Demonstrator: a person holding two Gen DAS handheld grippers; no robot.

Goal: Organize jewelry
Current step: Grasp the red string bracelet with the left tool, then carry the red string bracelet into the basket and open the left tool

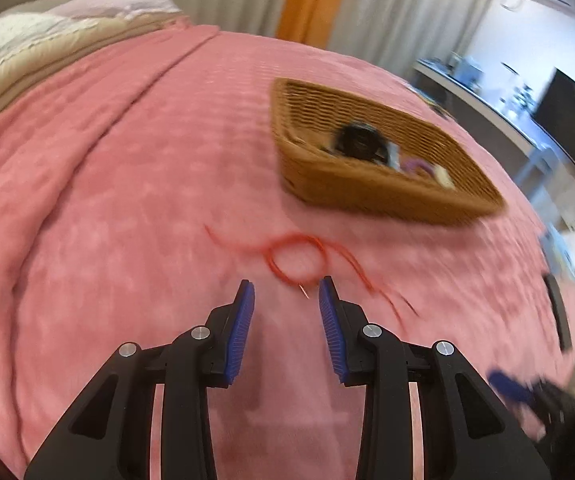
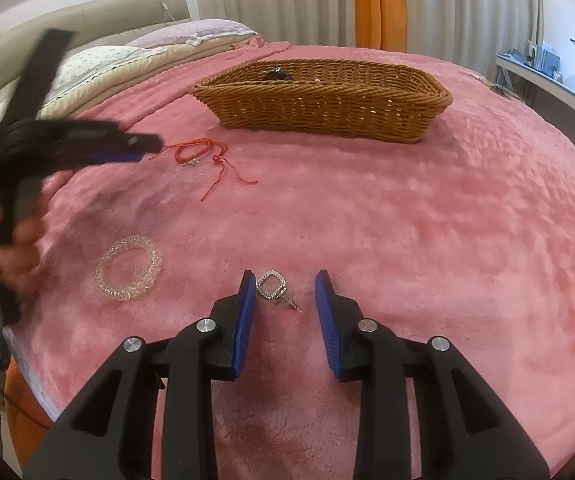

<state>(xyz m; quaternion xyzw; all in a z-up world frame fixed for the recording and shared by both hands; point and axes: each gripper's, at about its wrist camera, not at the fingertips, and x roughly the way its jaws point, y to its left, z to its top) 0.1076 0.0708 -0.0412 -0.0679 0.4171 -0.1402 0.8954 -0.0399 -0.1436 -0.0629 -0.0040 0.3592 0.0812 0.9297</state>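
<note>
The right gripper [image 2: 285,286] hovers with its fingers [image 2: 247,312] parted and empty over the silver earring [image 2: 273,290], which lies on the pink bed [image 2: 427,220] between the tips, closer to the left one, its post pointing toward the right one; the left gripper [image 1: 287,294], likewise parted and empty, faces the red cord bracelet [image 1: 297,258] just ahead, short of the wicker basket [image 2: 323,114].

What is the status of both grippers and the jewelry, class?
Left gripper open, empty, above red cord bracelet. Right gripper open around square silver earring, not gripping. Clear coil bracelet loose; brown wicker basket unobstructed.
</note>
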